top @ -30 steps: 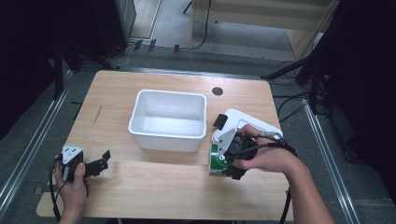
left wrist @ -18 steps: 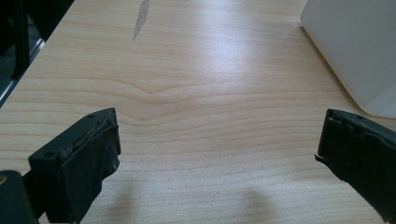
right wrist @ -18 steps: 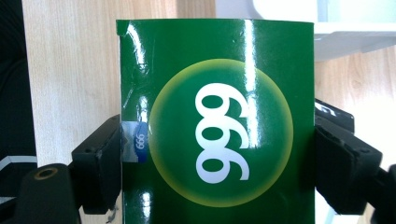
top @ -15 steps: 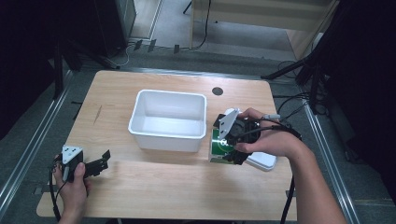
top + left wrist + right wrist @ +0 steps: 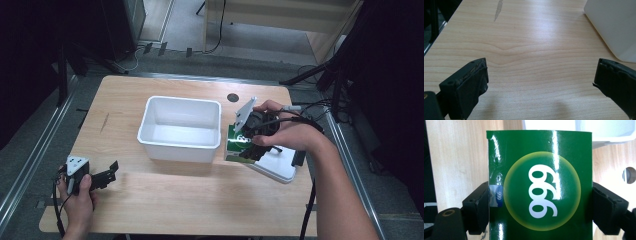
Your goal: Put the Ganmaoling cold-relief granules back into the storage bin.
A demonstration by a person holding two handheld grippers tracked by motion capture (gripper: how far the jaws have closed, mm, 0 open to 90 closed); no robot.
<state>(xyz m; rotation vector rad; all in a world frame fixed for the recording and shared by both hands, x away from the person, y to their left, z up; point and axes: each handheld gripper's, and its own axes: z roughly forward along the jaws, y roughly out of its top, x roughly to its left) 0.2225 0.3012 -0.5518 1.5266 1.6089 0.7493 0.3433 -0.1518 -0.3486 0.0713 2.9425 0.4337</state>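
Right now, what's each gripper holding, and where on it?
Right gripper clamps the green box across its two side faces. Left gripper is open, holding nothing.

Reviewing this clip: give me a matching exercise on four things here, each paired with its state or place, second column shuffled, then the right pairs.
1. green box
2. white bin
3. left tool
4. white lid

A. open, low over the table's near left corner
B. lying flat right of the bin
C. clamped in the right tool
D. empty, mid-table

Pairs: 1-C, 2-D, 3-A, 4-B
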